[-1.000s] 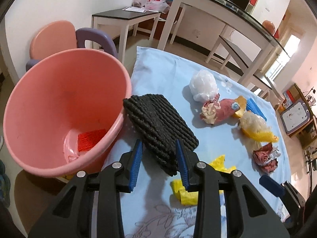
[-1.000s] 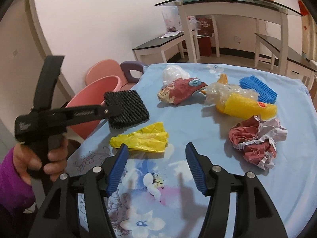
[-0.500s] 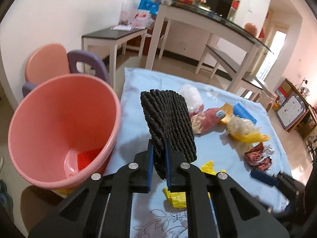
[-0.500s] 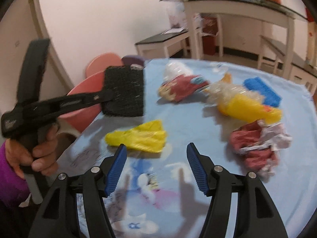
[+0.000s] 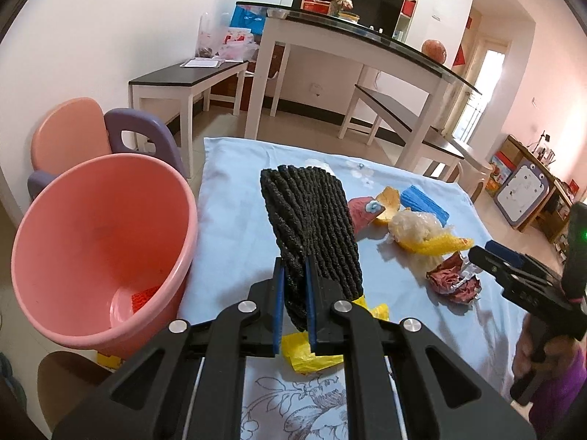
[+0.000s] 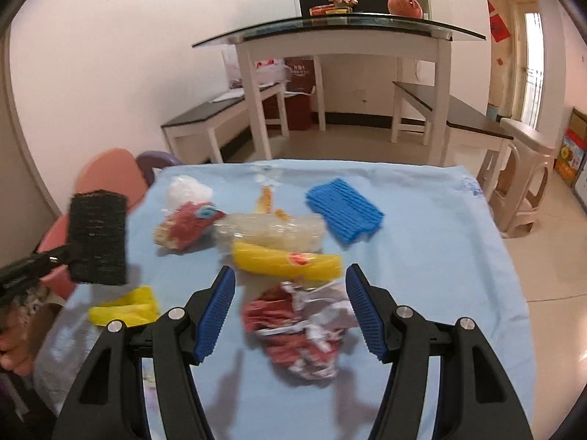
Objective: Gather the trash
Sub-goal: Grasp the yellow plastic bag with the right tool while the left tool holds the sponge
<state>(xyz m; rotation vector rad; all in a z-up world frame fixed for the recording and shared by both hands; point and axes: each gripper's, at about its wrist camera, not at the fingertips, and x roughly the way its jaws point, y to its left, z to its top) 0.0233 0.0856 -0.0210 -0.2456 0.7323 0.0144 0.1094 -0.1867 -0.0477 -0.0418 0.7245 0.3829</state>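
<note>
A table under a light blue cloth (image 6: pixel 422 242) carries the trash, with a pink bucket (image 5: pixel 99 242) standing at its left edge and a red scrap (image 5: pixel 145 295) lying in the bucket's bottom. The left gripper (image 5: pixel 293 304) is clamped narrow on a black foam net sleeve (image 5: pixel 315 234), held upright above the cloth just beside the bucket rim. The right gripper (image 6: pixel 290 311) stands wide, its pads flanking but not touching a crumpled red-and-white wrapper (image 6: pixel 301 330) on the cloth, near a yellow wrapper (image 6: pixel 290 262) and a blue foam net (image 6: pixel 345 211).
</note>
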